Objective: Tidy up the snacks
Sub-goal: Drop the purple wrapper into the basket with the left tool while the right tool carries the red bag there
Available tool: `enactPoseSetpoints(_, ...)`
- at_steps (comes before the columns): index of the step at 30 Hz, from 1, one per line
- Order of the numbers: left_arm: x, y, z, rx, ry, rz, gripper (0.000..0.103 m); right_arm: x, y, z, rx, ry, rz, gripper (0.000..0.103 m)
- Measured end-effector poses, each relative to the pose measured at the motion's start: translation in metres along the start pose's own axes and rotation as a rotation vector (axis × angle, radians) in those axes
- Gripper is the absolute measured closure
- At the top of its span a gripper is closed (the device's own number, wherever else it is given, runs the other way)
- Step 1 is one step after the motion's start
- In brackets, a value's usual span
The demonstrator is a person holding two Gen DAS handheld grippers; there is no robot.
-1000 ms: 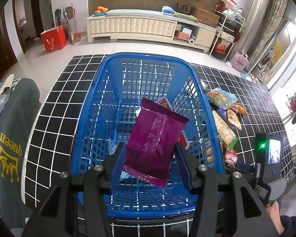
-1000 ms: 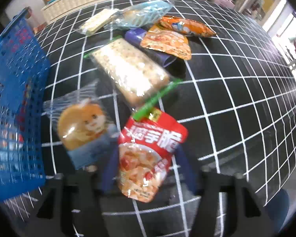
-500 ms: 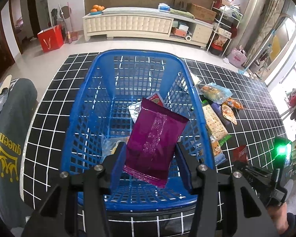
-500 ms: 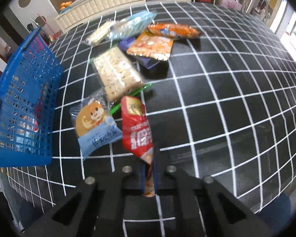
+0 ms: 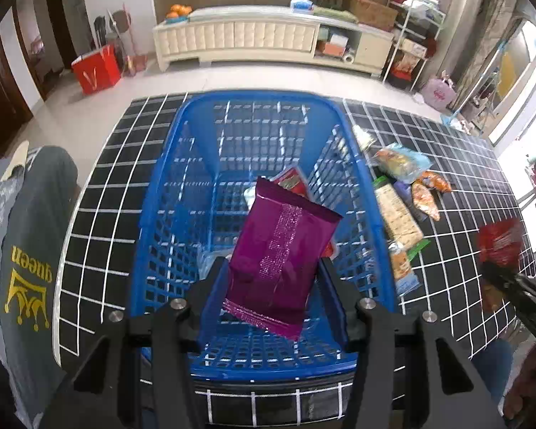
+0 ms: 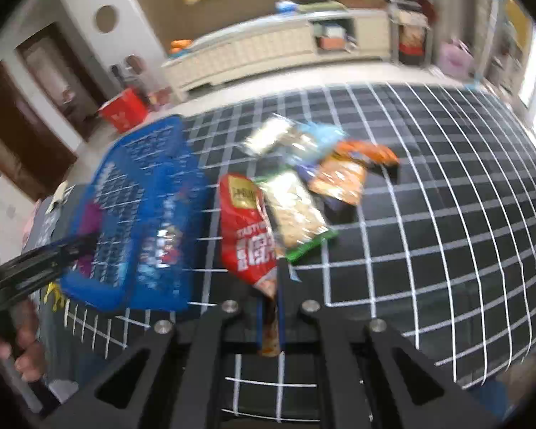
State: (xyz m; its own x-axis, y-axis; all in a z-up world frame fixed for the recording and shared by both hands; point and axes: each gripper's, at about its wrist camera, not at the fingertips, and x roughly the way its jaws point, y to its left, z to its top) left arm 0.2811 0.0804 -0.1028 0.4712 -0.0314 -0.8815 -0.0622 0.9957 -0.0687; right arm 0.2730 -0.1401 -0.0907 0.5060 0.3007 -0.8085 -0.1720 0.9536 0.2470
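Observation:
My left gripper (image 5: pixel 269 271) is shut on a magenta snack packet (image 5: pixel 280 257) and holds it above the inside of the blue plastic basket (image 5: pixel 168 214), where a few packets lie on the bottom. My right gripper (image 6: pixel 271 286) is shut on the lower edge of a red snack bag (image 6: pixel 246 232), lifted off the checked cloth and hanging upright. At the right edge of the left wrist view the same red snack bag (image 5: pixel 500 241) shows in the air. The blue basket (image 6: pixel 139 214) is to the left of the right gripper.
Several loose snack packets lie on the black checked cloth (image 6: pixel 446 214) right of the basket, among them a long cracker pack (image 6: pixel 296 211) and orange bags (image 6: pixel 343 178). A person's hand (image 6: pixel 21 343) holds the left tool. A grey garment (image 5: pixel 28 250) lies left of the basket.
My right gripper closed on the red bag and lifted it off the cloth, tilting up so the room shows. The left gripper kept the magenta packet over the basket.

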Motion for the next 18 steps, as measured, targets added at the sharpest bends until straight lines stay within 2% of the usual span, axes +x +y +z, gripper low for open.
enactPoseSetpoints(3, 0.01, 0.007, 0.002, -0.006, 0.037, 0.018, 0.055, -0.002, 0.021, 0.008, -0.053, -0.001, 0.059, 0.095)
enactPoseSetpoints(7, 0.024, 0.02, 0.002, -0.037, 0.103, -0.03, 0.055, 0.004, 0.054, 0.021, -0.12, 0.008, 0.129, 0.095)
enactPoseSetpoints(11, 0.027, 0.032, 0.002, -0.053, 0.11, -0.045, 0.053, 0.015, 0.085, 0.034, -0.208, 0.014, 0.152, 0.095)
enactPoseSetpoints(15, 0.028, 0.034, 0.001, -0.032, 0.132, -0.066, 0.047, 0.02, 0.097, 0.035, -0.227, 0.026, 0.191, 0.095)
enactPoseSetpoints(18, 0.028, 0.033, 0.0, -0.047, 0.135, -0.028, 0.044, 0.022, 0.097, 0.033, -0.221, 0.03, 0.197, 0.095)
